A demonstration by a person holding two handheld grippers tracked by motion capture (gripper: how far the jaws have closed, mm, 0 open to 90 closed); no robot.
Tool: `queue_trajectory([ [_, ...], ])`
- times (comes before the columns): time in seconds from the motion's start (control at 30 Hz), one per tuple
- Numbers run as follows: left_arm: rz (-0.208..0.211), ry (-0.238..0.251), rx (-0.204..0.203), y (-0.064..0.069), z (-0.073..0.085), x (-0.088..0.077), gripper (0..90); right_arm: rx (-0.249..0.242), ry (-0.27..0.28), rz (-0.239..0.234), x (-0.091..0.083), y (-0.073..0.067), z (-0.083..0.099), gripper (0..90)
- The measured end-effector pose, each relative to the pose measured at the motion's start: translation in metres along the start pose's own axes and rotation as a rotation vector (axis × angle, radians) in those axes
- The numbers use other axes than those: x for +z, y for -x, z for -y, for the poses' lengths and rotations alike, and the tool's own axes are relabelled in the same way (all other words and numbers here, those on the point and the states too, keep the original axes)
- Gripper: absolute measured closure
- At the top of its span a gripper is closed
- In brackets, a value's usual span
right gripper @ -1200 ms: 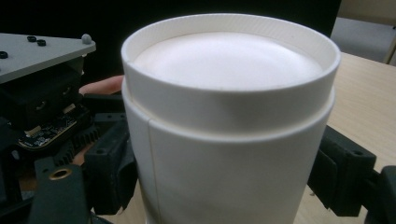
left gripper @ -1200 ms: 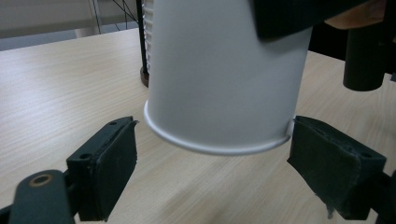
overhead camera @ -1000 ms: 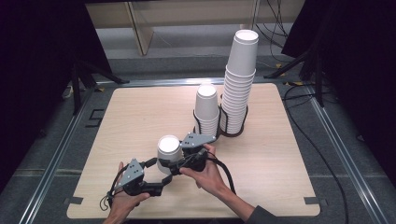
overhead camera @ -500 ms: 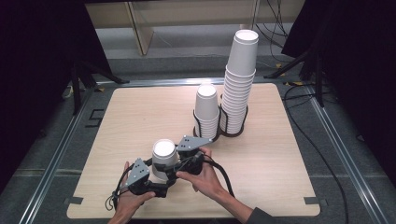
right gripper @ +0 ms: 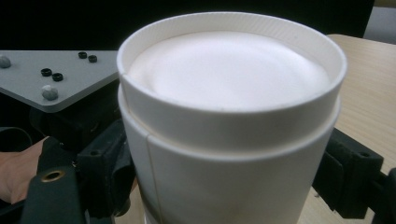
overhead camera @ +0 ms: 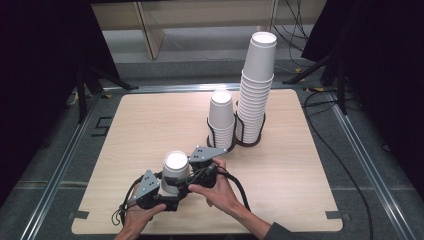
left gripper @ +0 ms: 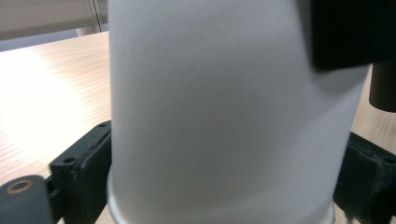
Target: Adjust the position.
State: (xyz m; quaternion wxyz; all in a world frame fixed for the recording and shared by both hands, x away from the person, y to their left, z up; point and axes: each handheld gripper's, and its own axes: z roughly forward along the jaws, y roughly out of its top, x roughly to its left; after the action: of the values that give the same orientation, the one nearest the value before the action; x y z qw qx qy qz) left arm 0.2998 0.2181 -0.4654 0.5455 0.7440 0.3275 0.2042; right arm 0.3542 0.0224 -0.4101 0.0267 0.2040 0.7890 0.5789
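High view showed both grippers, left (overhead camera: 162, 187) and right (overhead camera: 187, 175), squeezing nested cups (overhead camera: 175, 170); the left jaws had just been closing. Best: pull apart gently, straight.

cup (overhead camera: 175, 167): plain white | claw jaws: black | claw plate (overhead camera: 145, 184): grey | table (overhead camera: 150, 120): pale wood grain

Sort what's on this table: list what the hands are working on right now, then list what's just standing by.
In hand:
- upside-down paper cups, nested, at the near edge
- left gripper, jaws either side of the cups' lower part
- right gripper, jaws at the upper part

Standing by:
- short cup stack
- tall cup stack
- black wire holder
- table
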Motion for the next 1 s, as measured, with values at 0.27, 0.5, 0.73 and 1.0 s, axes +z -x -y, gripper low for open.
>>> queue_trajectory([
  [0.27, 0.000, -0.038, 0.061, 0.001, -0.003, -0.002, 11.8, -0.021, -0.043, -0.022, -0.008, 0.003, -0.008, 15.6],
  [0.5, -0.007, -0.099, 0.175, 0.000, -0.004, -0.002, 13.5, -0.025, -0.119, -0.058, -0.027, 0.005, -0.022, 15.7],
  [0.73, -0.011, -0.184, 0.271, 0.007, -0.005, -0.002, 13.8, -0.102, -0.179, -0.067, -0.032, 0.010, -0.024, 16.0],
  [1.0, 0.001, -0.239, 0.320, 0.010, -0.006, -0.002, 14.1, -0.118, -0.245, -0.104, -0.029, 0.007, -0.020, 17.9],
])
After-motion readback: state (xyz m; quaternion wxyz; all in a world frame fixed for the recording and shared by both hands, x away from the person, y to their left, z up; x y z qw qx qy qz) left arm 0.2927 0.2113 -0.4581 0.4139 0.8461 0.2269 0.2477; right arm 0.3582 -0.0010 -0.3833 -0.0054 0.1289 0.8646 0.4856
